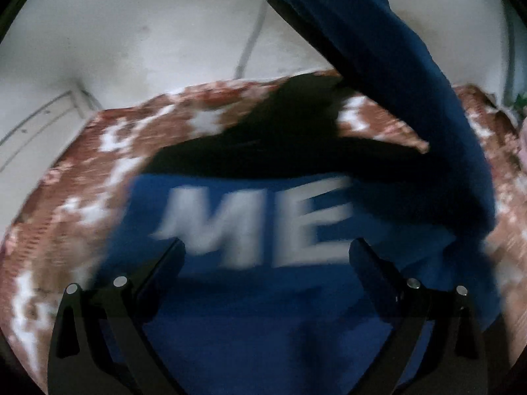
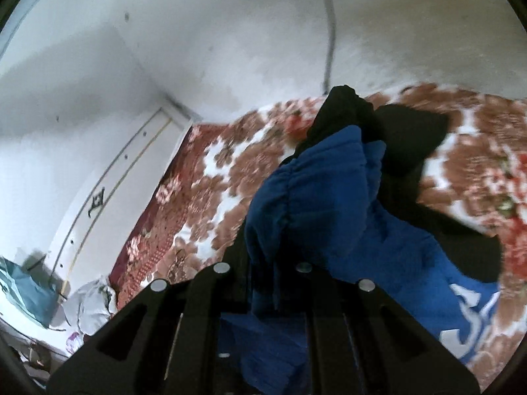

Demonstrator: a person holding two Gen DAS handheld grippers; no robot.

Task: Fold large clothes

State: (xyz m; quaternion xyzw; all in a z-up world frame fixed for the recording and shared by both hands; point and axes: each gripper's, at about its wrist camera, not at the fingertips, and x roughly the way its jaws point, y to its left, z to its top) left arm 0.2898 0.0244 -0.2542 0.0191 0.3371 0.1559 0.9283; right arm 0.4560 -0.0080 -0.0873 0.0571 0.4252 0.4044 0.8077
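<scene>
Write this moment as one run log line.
left claw: open, over shirt | right claw: shut on sleeve, lifted | surface: bed

A floral bedspread (image 2: 250, 168) meets a white wall (image 2: 230, 33), with a white door (image 2: 108, 204) beside it.

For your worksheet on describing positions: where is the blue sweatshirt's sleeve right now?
In the left wrist view the sleeve rises up the right side, above the bedspread. In the right wrist view the right hand-held gripper pinches its bunched cuff.

matt blue cloth garment (image 2: 316, 197), glossy black gripper (image 1: 266, 253)
</scene>
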